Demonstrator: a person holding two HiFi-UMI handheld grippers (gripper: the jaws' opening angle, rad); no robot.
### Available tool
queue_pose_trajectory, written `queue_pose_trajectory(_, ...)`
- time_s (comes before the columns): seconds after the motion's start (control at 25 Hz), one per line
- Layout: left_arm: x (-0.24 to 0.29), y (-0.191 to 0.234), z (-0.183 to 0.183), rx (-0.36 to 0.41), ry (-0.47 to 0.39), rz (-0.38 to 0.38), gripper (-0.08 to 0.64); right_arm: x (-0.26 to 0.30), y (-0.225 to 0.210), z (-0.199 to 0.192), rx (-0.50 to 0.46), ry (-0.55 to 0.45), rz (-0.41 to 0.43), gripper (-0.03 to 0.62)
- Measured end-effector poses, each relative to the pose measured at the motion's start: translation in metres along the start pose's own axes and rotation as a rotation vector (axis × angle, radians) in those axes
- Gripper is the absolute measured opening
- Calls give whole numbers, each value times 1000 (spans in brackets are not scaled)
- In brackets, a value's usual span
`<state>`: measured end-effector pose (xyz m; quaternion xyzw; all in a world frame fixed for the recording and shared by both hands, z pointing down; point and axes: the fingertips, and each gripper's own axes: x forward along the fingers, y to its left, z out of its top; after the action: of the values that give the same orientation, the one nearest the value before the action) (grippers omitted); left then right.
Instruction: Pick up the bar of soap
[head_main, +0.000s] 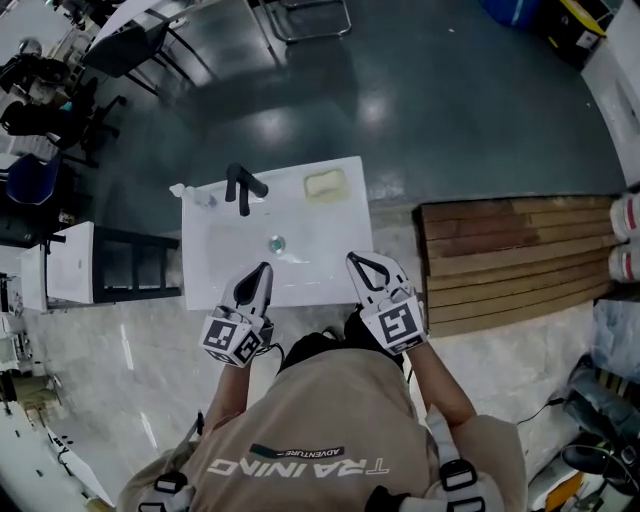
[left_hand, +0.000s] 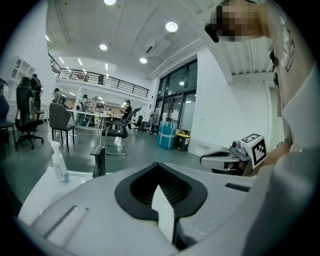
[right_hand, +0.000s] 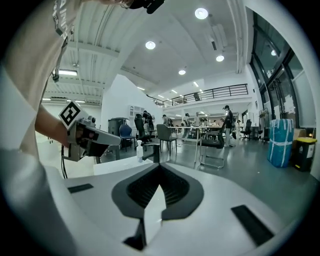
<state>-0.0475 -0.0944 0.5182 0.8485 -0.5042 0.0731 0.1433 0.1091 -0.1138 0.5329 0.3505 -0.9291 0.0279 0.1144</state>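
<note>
Left gripper (head_main: 263, 270): jaws pressed together with nothing between them, tip over the sink's near edge in the head view.
Right gripper (head_main: 355, 260): jaws closed tight and empty, also at the near edge, to the right.
Bar of soap (head_main: 325, 184): pale yellow, lying on the sink's far right corner, well apart from both grippers.
Sink (head_main: 330, 235): white and rectangular, with the drain (head_main: 277, 243) mid-basin.
Faucet (head_main: 243, 186): black, on the far rim, left of the soap.
Spray bottle (left_hand: 59, 162): upright on the far left corner.

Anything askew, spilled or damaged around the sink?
Nothing stands out. The bar of soap lies flat on the sink's far right corner, the spray bottle stands upright at the far left, and no spill shows.
</note>
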Motion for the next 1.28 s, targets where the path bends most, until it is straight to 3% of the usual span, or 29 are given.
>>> queue_pose_trajectory(0.44, -1, 24, 2, 3, 27, 21, -5, 20, 1, 3, 36, 35, 12, 5)
queue_pose_trajectory(0.76, 27, 29, 10, 3, -14, -59, -5, 20, -15, -6, 24, 49, -72, 5)
queue_pose_trajectory(1.04, 39, 61, 41, 41, -56, -77, -5, 36, -33, 29, -60, 50, -187, 5)
queue_pose_trajectory(1.28, 48, 78, 44, 50, -71, -124, -5, 60, -32, 38, -35, 71, -211, 5)
